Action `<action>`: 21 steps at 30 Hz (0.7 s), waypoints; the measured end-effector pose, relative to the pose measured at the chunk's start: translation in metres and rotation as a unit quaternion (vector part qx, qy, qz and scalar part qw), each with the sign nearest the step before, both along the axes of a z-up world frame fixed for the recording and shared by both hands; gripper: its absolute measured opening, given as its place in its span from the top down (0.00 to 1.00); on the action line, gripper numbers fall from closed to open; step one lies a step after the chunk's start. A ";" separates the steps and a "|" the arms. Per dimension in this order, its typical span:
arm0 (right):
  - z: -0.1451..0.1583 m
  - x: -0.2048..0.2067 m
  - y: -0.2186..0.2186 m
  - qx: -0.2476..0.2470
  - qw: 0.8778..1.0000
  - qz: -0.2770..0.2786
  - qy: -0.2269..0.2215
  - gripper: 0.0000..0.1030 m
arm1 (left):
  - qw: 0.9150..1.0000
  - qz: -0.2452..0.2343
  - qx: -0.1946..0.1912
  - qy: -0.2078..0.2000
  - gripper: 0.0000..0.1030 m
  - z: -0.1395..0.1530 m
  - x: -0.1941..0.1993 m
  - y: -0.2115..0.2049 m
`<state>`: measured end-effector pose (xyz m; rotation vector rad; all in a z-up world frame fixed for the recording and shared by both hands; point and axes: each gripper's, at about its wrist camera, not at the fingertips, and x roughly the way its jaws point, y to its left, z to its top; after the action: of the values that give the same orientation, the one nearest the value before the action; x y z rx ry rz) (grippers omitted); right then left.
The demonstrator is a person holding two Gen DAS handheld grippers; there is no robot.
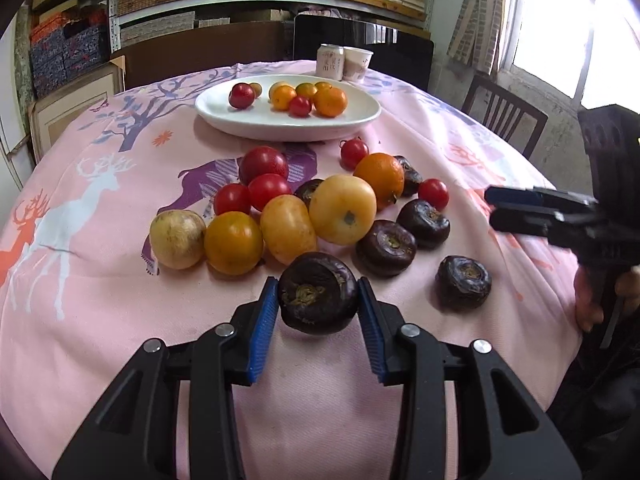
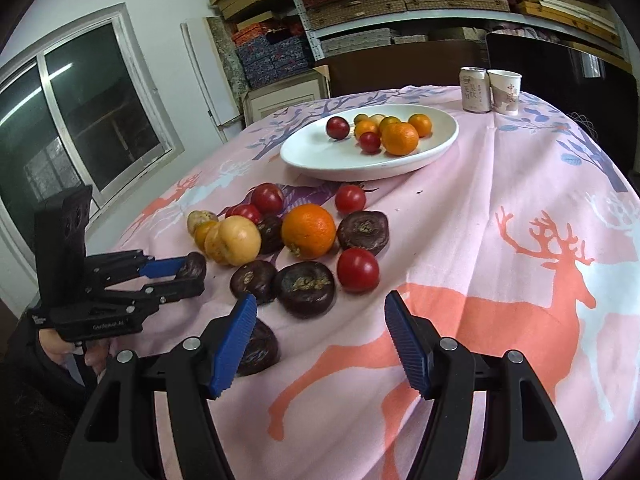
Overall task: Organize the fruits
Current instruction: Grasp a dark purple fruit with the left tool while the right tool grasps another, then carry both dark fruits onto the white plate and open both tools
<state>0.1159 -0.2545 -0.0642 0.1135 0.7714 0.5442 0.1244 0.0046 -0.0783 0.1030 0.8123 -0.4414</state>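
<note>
Here the left gripper point(image 1: 318, 294) has its jaws closed on a dark purple water chestnut point(image 1: 318, 293), one blue pad on each flank, the flat stem scar facing up; in the right wrist view the same grip shows from the side. No earlier view is at hand, so only the hold itself can be told.

To do this step well, I judge, the lift should go straight up before any travel: the chestnut is rounded and smooth, and the pads sit near its widest girth, so a tilt could let it roll out.

The right gripper point(image 2: 320, 340) has its jaws standing apart with nothing between them, over bare cloth; another water chestnut point(image 2: 258, 346) lies just beside its left pad, at about nine o'clock.

At twelve o'clock of the held chestnut lie a yellow tomato point(image 1: 288, 229) and a larger one point(image 1: 343, 209), close enough to be nudged. At two o'clock sit more chestnuts point(image 1: 386, 248), well clear. Farther at twelve o'clock stands the white plate point(image 1: 224, 114), holding an orange point(image 1: 330, 101) and small tomatoes, no chestnuts.

Behind it stand a can point(image 1: 330, 62) and a paper cup point(image 1: 357, 63) on the surface point(image 1: 100, 292).
</note>
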 end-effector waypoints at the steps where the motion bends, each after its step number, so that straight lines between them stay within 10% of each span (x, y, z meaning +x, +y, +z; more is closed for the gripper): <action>1: 0.001 -0.004 0.006 -0.007 1.000 0.012 0.000 0.35 | 1.000 0.002 -0.002 -0.002 0.63 0.001 0.000 0.001; 15: -0.005 -0.019 0.065 -0.104 0.992 0.073 0.015 0.35 | 1.000 0.005 -0.021 -0.008 0.62 0.004 -0.002 0.007; 17: -0.009 -0.017 0.070 -0.110 0.991 0.074 0.028 0.58 | 1.000 0.005 -0.020 -0.008 0.62 0.004 -0.002 0.007; 21: -0.012 -0.017 0.068 -0.110 0.991 0.074 0.030 0.60 | 1.000 0.005 -0.020 -0.008 0.62 0.004 -0.002 0.007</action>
<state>0.0984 -0.1866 -0.0758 -0.1329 0.8982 0.5952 0.1227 0.0114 -0.0747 0.0645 0.7873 -0.4468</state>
